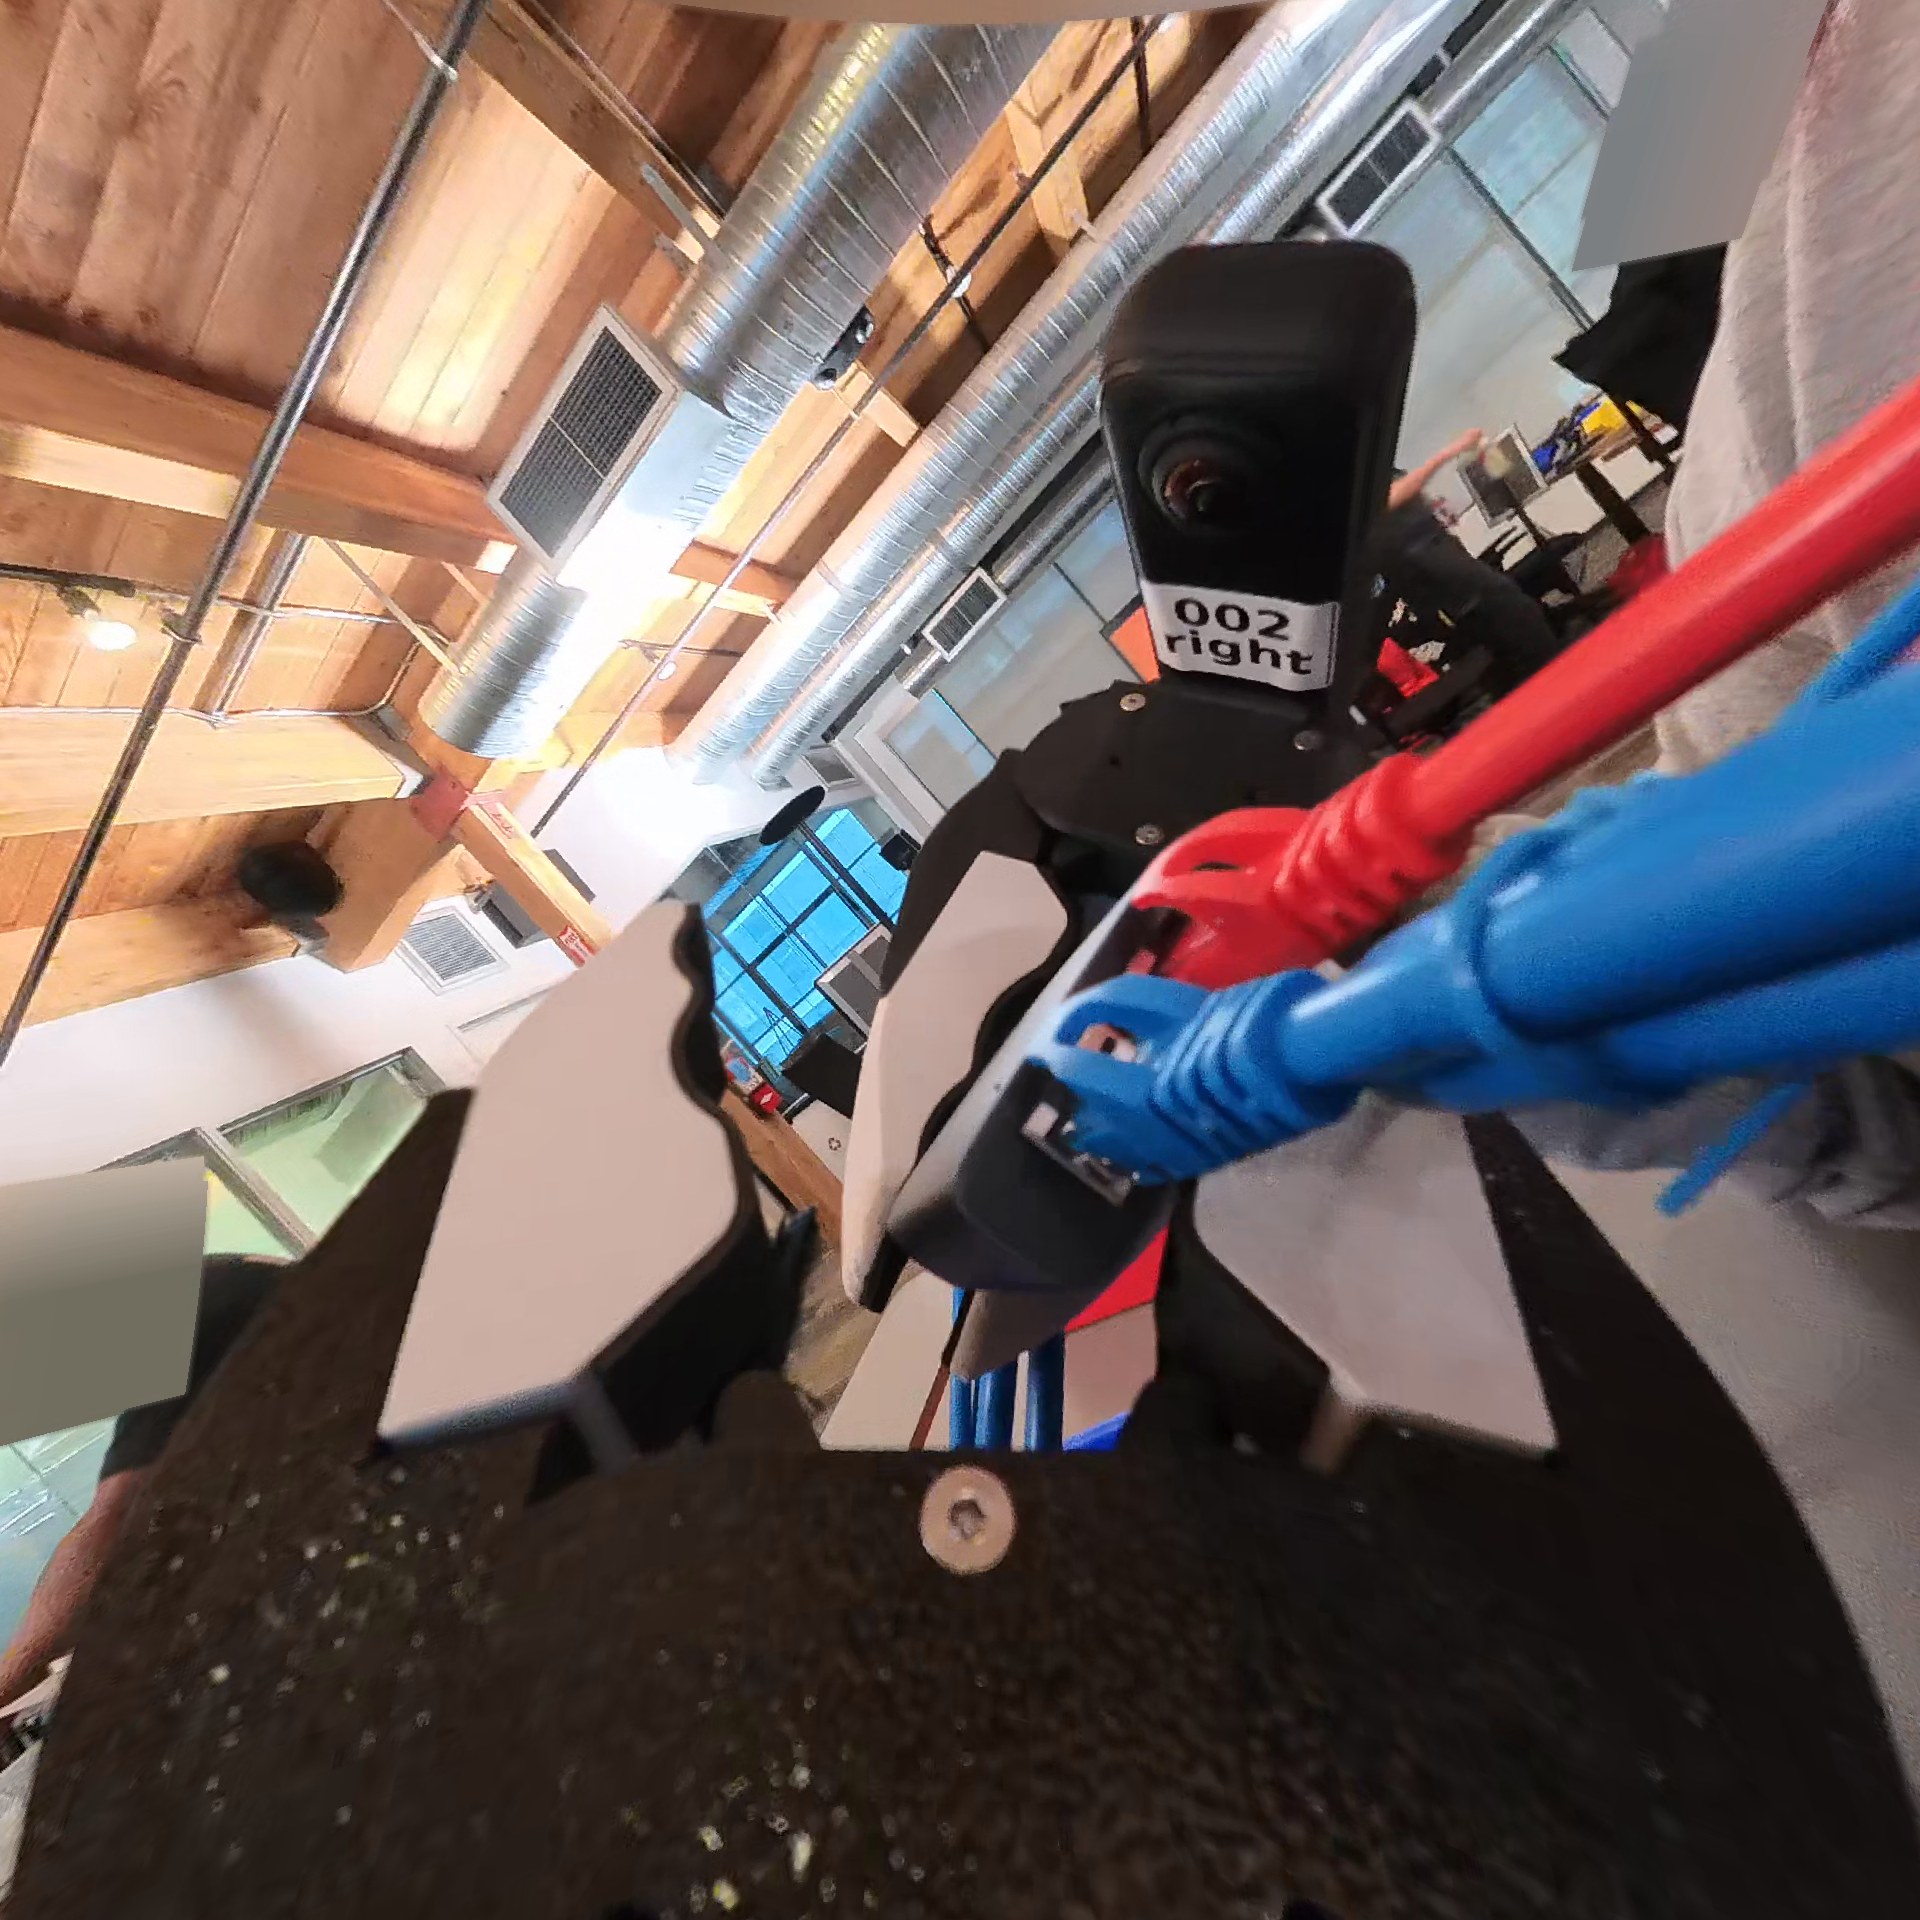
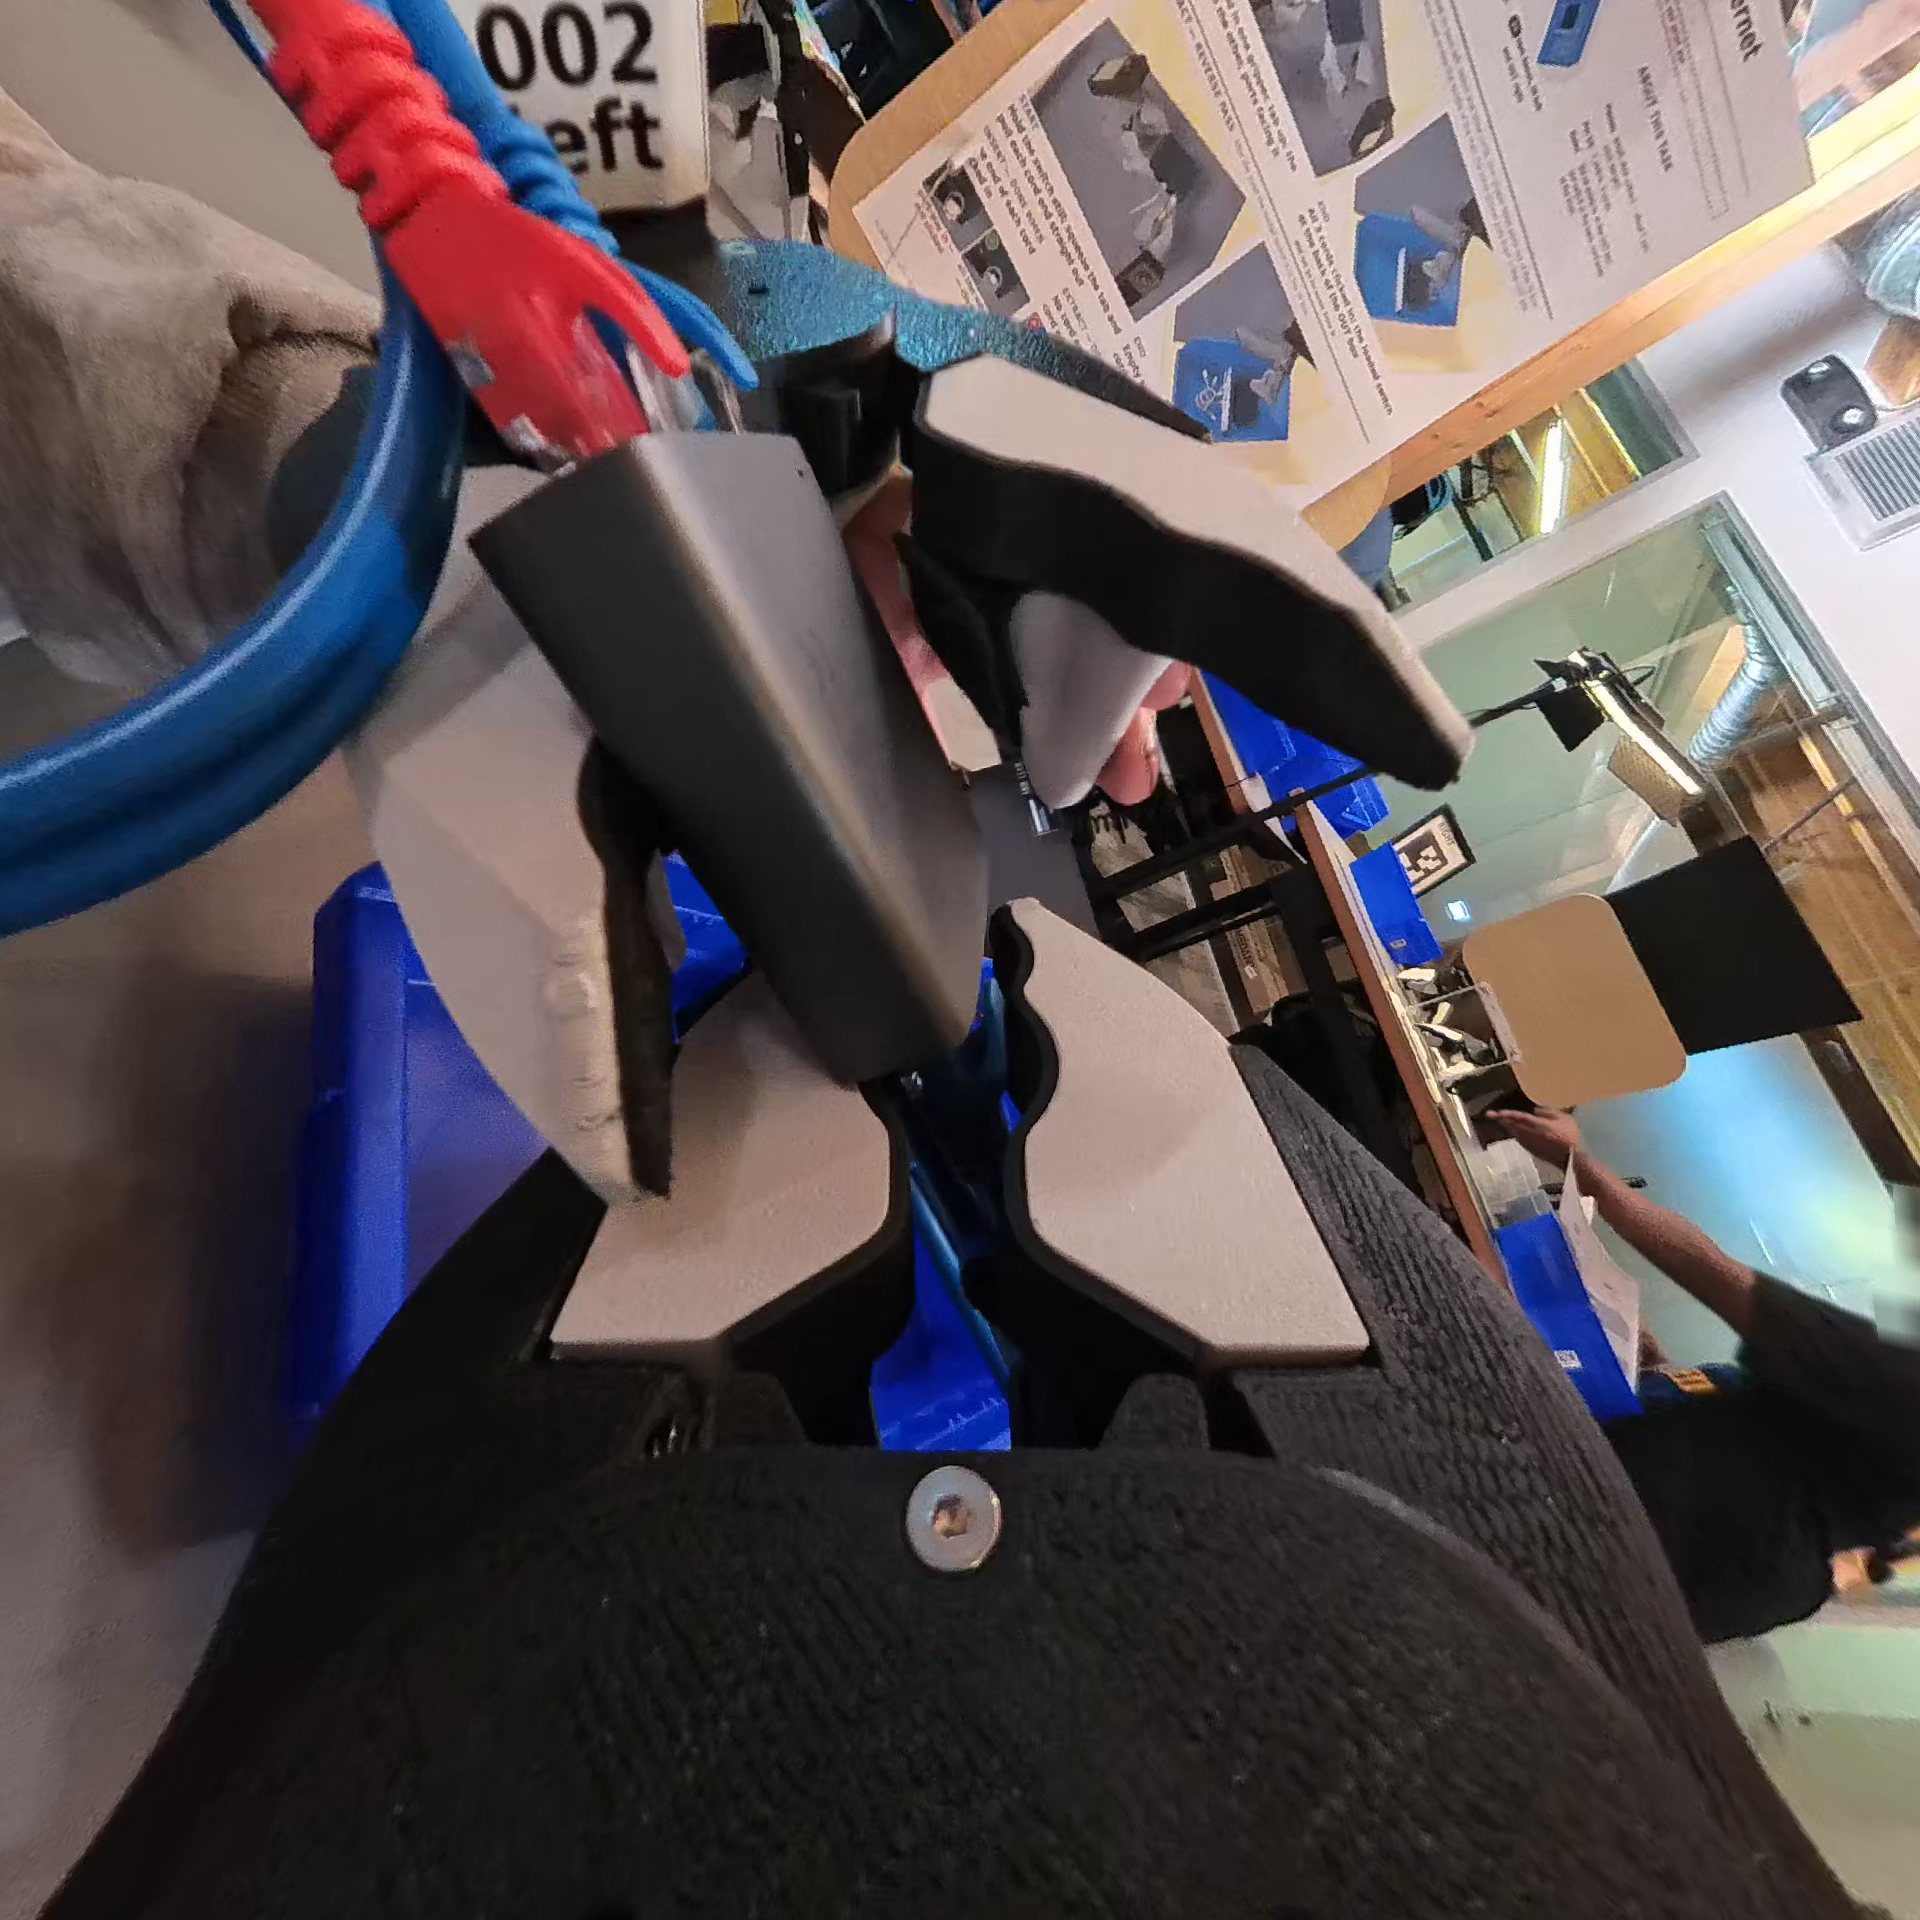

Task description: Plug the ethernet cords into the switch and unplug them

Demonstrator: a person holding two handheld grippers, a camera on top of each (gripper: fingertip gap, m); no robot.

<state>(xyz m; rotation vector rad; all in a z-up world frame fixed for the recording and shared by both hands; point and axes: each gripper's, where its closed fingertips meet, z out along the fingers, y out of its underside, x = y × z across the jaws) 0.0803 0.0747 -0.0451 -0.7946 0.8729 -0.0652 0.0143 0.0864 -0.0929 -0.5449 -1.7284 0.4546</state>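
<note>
Workshop: exposed ducts (image 1: 727, 187), blue bins (image 2: 1558, 1320)

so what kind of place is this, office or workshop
Probably an open-plan workshop or lab: exposed metal ducts under a timber ceiling, a workbench with blue bins, and an instruction sheet posted up.

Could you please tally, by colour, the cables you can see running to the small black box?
Red cable: 1
Blue cables: at least 2; blur and overlap may hide more
Total: at least 3, all meeting at the black box
</note>
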